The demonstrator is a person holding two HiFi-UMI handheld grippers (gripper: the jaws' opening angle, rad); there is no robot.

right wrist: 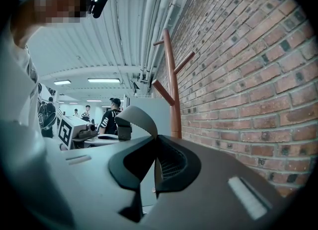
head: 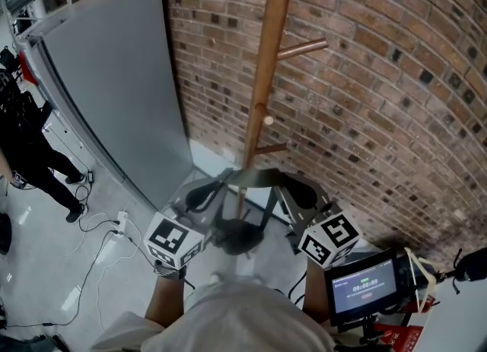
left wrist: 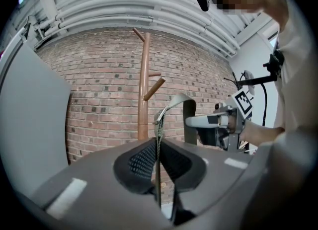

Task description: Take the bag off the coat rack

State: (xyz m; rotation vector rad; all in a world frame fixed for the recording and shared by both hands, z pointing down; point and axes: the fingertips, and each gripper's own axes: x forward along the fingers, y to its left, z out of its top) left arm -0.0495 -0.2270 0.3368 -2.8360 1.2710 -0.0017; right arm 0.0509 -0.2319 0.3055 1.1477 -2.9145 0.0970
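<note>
Brick wall [head: 365, 115] with a grey panel [head: 114, 77] leaning against it at the left. These form the backdrop, and the floor [head: 46, 267] below carries loose cables.

Coat rack [head: 266, 54]: a wooden pole standing close to the wall, with short pegs angled upward. The pegs visible in the head view are bare. In the left tool's view the rack stands apart, behind the strap, with nothing hooked on it.

Bag [head: 232, 238]: a dark, blurred body hanging low in front of the pole's foot, between the person's forearms. It appears to be clear of the rack and carried wholly by its strap, so the lift-off is judged done or nearly so.

Strap [head: 255, 178]: a flat grey band stretched between the two tools. It arches upward in the middle, and thinner lines drop from it toward the bag. Holding it at two separated points keeps the loop spread, presumably so it cannot snag a peg again.

Left tool [left wrist: 158, 149]: the jaws are pressed together on the strap, which is seen edge-on between the ribbed pads and rises out of them.

Right tool [right wrist: 155, 162]: the jaws are likewise clamped on the strap, which curls away toward the other tool. Both are held level, sharing the load.
</note>
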